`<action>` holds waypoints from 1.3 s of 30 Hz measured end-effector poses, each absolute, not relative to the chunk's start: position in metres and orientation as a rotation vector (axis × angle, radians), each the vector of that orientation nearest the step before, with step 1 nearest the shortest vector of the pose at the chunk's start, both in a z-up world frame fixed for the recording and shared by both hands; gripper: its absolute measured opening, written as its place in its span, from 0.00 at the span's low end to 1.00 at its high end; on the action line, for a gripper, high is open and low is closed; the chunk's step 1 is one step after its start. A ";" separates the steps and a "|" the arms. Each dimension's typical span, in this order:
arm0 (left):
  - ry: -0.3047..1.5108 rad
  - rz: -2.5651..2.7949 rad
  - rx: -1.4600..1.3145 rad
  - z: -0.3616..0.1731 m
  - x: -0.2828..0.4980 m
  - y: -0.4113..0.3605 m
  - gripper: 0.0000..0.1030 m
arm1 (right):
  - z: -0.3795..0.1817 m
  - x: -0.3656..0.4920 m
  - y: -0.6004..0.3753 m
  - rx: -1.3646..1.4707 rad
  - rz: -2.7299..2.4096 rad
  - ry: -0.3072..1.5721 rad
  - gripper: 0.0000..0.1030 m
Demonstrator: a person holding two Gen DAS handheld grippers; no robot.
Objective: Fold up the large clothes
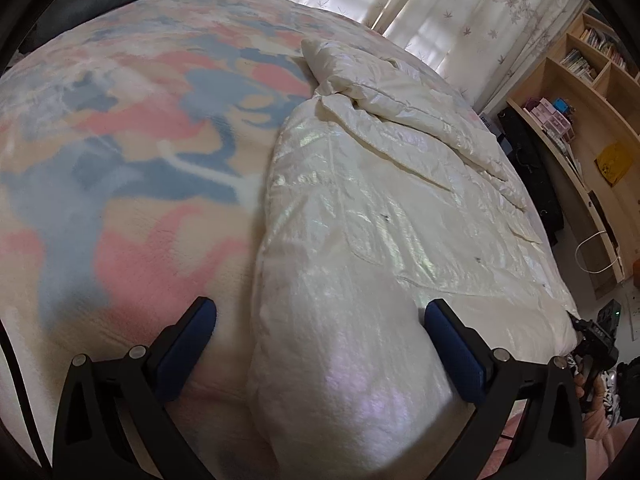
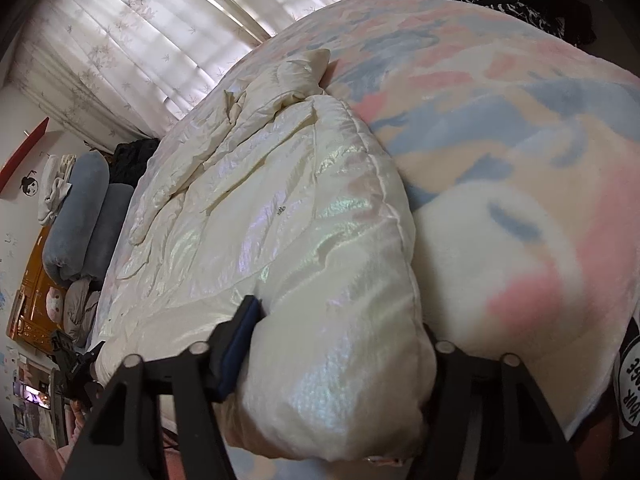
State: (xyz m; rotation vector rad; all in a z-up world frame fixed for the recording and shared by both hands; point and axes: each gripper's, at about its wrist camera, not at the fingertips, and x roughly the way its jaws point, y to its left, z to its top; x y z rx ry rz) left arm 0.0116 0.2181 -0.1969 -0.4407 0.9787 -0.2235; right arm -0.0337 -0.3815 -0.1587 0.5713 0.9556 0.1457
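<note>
A shiny cream puffer coat [image 1: 380, 208] lies on the bed over a pink, blue and cream fleece blanket [image 1: 132, 152]. My left gripper [image 1: 320, 320] is open, its blue-padded fingers [image 1: 454, 344] straddling the coat's thick near edge. In the right wrist view the same coat [image 2: 288, 208] lies on the blanket [image 2: 520, 168]. My right gripper [image 2: 340, 344] has its fingers wide apart around the coat's bulky near corner; the left pad [image 2: 240, 344] presses the fabric, the right finger is hidden behind the coat.
White leaf-print curtains [image 1: 440, 20] hang behind the bed. A wooden shelf unit [image 1: 580, 120] with books and boxes stands at the right. Grey rolled pillows [image 2: 88, 220] lie beside the bed in the right wrist view, near an orange cabinet [image 2: 32, 292].
</note>
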 end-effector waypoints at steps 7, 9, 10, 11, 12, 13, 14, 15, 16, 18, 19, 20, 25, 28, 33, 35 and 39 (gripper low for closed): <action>0.982 -0.254 -0.419 -0.195 0.007 0.201 0.99 | -0.160 -0.032 -0.379 0.587 0.154 0.950 0.38; 0.977 -0.230 -0.420 -0.195 0.010 0.199 0.98 | -0.159 -0.030 -0.378 0.586 0.150 0.951 0.35; 0.974 -0.222 -0.424 -0.194 0.011 0.197 0.90 | -0.158 -0.029 -0.376 0.585 0.148 0.950 0.31; 0.972 -0.215 -0.429 -0.192 0.013 0.194 0.84 | -0.156 -0.029 -0.374 0.583 0.147 0.948 0.29; 0.967 -0.210 -0.437 -0.190 0.015 0.192 0.67 | -0.153 -0.028 -0.372 0.580 0.142 0.945 0.26; 0.961 -0.206 -0.456 -0.188 0.016 0.192 0.48 | -0.151 -0.028 -0.370 0.578 0.140 0.941 0.23; 0.959 -0.203 -0.482 -0.187 0.017 0.193 0.41 | -0.146 -0.028 -0.368 0.576 0.136 0.930 0.22; 0.958 -0.200 -0.521 -0.185 0.018 0.194 0.31 | -0.143 -0.028 -0.367 0.577 0.134 0.922 0.20; 0.954 -0.195 -0.544 -0.183 0.019 0.194 0.22 | -0.138 -0.029 -0.367 0.583 0.132 0.907 0.18; 0.937 -0.182 -0.556 -0.174 0.018 0.192 0.14 | -0.128 -0.031 -0.367 0.603 0.127 0.874 0.17; 0.930 -0.171 -0.543 -0.168 0.016 0.190 0.12 | -0.120 -0.034 -0.368 0.614 0.129 0.846 0.16; 0.921 -0.162 -0.530 -0.163 0.015 0.187 0.12 | -0.113 -0.036 -0.368 0.619 0.132 0.824 0.16; 0.852 -0.149 -0.540 -0.130 0.001 0.182 0.09 | -0.077 -0.049 -0.361 0.616 0.147 0.730 0.15; 0.828 -0.148 -0.577 -0.111 -0.009 0.186 0.09 | -0.055 -0.061 -0.360 0.625 0.165 0.678 0.15; 0.778 -0.182 -0.669 -0.075 -0.027 0.200 0.09 | -0.026 -0.083 -0.369 0.674 0.176 0.595 0.15; 0.753 -0.195 -0.689 -0.061 -0.028 0.205 0.09 | -0.019 -0.088 -0.372 0.698 0.177 0.567 0.15; 0.743 -0.213 -0.712 -0.049 -0.022 0.209 0.09 | -0.014 -0.083 -0.379 0.730 0.177 0.540 0.15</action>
